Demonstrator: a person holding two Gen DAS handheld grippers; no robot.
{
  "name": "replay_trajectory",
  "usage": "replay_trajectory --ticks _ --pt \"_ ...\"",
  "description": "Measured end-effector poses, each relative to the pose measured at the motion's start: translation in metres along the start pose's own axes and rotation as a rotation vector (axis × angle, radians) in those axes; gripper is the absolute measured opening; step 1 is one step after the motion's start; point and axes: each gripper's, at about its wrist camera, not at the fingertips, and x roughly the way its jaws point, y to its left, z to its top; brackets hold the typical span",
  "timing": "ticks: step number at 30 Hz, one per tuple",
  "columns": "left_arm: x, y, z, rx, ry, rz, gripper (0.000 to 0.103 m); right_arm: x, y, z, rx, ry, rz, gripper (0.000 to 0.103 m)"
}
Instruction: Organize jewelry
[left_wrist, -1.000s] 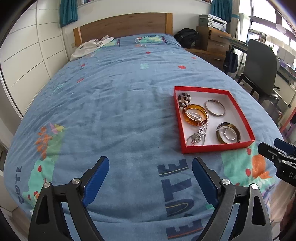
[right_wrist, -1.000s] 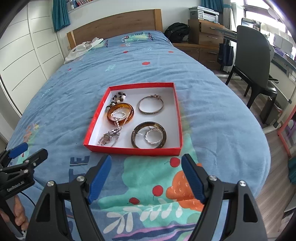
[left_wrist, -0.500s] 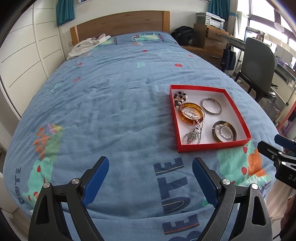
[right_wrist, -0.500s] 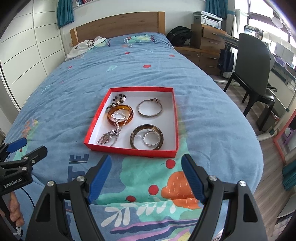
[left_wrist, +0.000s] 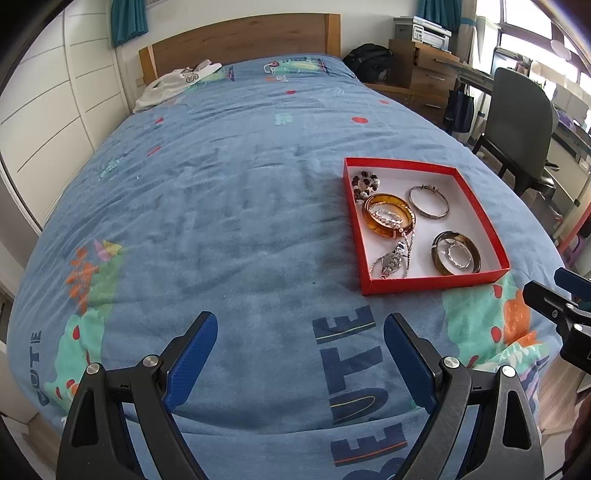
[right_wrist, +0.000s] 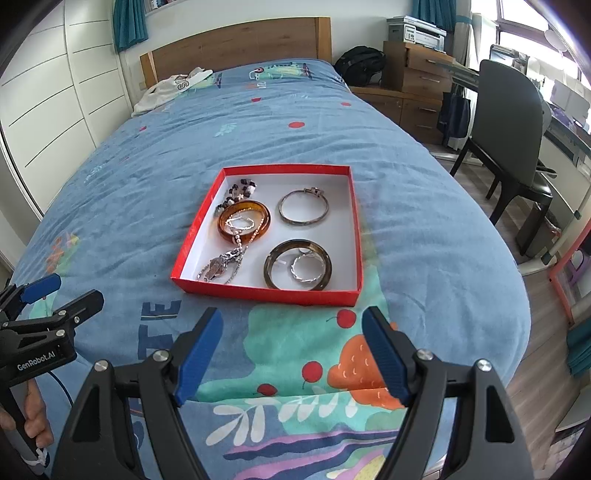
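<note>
In the left wrist view, the left gripper (left_wrist: 300, 338) is held above the blue patterned bedspread (left_wrist: 221, 221), its blue-padded fingers (left_wrist: 192, 354) spread apart and empty. The shallow red cardboard box (left_wrist: 436, 282) of jewelry is seen ahead to the right.

In the right wrist view, the right gripper (right_wrist: 291, 336) is likewise spread wide, just before the box (right_wrist: 266, 293), where a translucent amber bangle (right_wrist: 244, 222), a thin silver bangle (right_wrist: 303, 211) and a dark brown bangle (right_wrist: 297, 268) are laid.

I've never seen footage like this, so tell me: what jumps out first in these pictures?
A red box of jewelry sits on a blue bedspread, just ahead of the open right claw. Inside, an orange bangle lies at the left, with a silver bracelet beside it. The left claw, also open, hangs over bare bedspread.
</note>
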Motion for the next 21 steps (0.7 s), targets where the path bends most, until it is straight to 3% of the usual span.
replay_trajectory --ticks 21 --pt "0.0017 -0.0032 -0.0029 0.011 0.004 -0.009 0.091 0.0093 0.0007 -0.0068 -0.007 0.028 0.008 0.077"
